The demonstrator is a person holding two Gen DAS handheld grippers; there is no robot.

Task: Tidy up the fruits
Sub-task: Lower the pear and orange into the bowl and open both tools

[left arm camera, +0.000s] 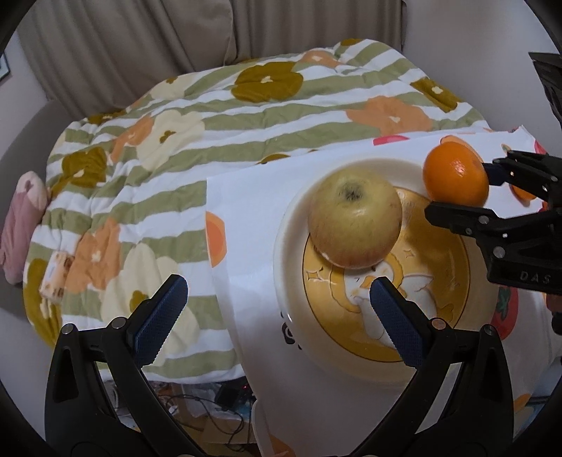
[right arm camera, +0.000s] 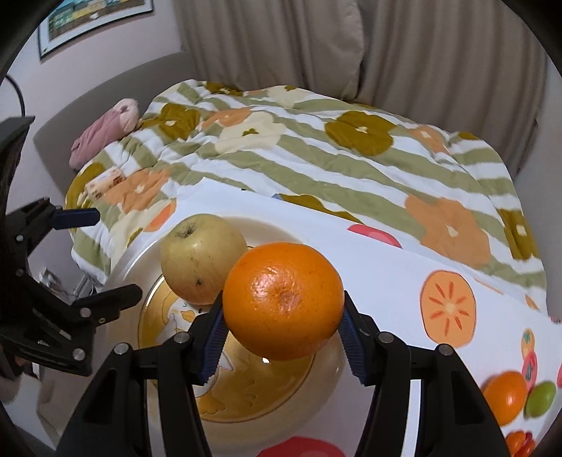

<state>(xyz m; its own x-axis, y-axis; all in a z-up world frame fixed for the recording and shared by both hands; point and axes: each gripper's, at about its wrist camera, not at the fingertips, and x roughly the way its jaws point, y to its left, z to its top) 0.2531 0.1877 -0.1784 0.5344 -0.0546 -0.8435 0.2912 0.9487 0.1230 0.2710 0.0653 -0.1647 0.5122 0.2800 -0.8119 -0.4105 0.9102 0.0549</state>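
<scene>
A yellow-green apple (left arm camera: 354,217) (right arm camera: 202,258) rests in a cream bowl (left arm camera: 291,239) (right arm camera: 140,260) with a yellow cartoon bottom. My right gripper (right arm camera: 282,328) (left arm camera: 460,190) is shut on an orange (right arm camera: 283,300) (left arm camera: 455,174), which hangs over the bowl's right side beside the apple. My left gripper (left arm camera: 277,309) stands open over the bowl's near left rim with nothing between its blue pads; it shows at the left edge of the right wrist view (right arm camera: 105,253). A small orange fruit (right arm camera: 505,395) and a green one (right arm camera: 540,399) lie on the cloth at the right.
The bowl stands on a white cloth printed with fruit (left arm camera: 246,218) (right arm camera: 404,281). Behind it lies a bed with a green-striped flowered quilt (left arm camera: 210,116) (right arm camera: 333,151), a pink cushion (left arm camera: 19,225), and beige curtains (left arm camera: 140,31). Cables lie on the floor below the cloth's edge (left arm camera: 210,414).
</scene>
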